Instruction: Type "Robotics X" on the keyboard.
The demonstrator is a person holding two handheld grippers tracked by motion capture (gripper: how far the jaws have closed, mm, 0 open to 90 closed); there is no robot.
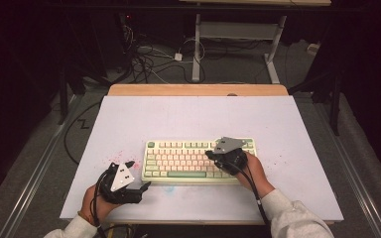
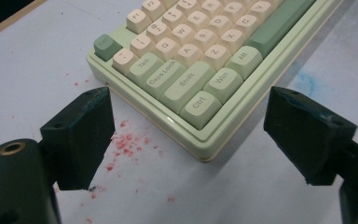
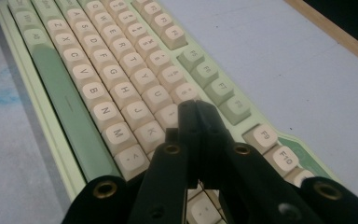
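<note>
Keyboard sits mid-counter. Our right gripper, fingers pressed together, hovers over the keys at its 3 o'clock end; a slanted tip could hit two keys. Our left gripper, fingers wide, waits at 8 o'clock.

Green-and-cream keyboard lies flat, mid-table.

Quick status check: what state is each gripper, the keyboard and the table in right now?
left gripper: open, fingers spread wide, nothing between them, off the keyboard's front left corner.
right gripper: shut, fingers pressed together, tip over the keys near I and K; contact cannot be told.
keyboard: flat on the table, right way up, keycaps in place where visible.
table: white top, red specks and a blue smudge near the keyboard.
</note>
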